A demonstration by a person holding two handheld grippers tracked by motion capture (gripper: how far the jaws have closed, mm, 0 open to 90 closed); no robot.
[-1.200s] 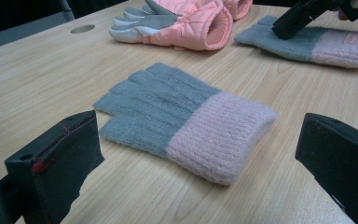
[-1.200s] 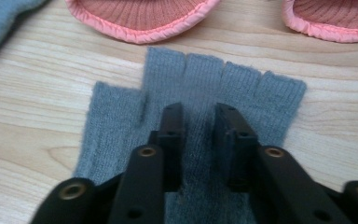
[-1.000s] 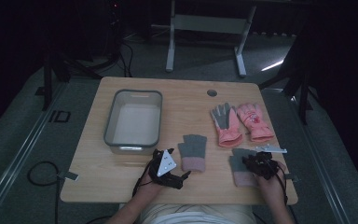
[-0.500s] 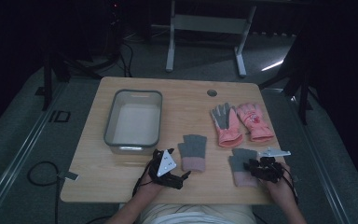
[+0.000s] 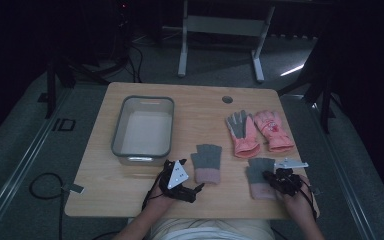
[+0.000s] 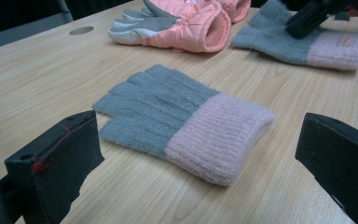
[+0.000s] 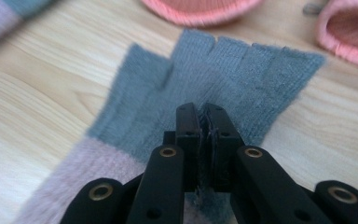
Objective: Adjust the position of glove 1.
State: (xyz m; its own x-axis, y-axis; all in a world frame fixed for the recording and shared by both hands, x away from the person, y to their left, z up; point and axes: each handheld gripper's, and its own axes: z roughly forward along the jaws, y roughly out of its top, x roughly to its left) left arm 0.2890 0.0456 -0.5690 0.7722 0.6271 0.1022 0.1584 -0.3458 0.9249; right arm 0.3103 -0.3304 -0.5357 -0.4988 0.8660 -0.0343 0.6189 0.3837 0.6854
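The right gripper point(image 7: 204, 122) had just closed, jaws pinching knit of the grey-and-pink glove point(image 7: 242, 79) near the table's point(image 5: 130, 190) front edge. Grasping looked done; lifting likely came next. The left gripper point(image 6: 205, 158) stood spread.

Place: a dim lab where I work.
Evidence: my wooden table point(image 5: 130, 197), metal stand point(image 5: 220, 30), floor cables point(image 5: 42, 182).
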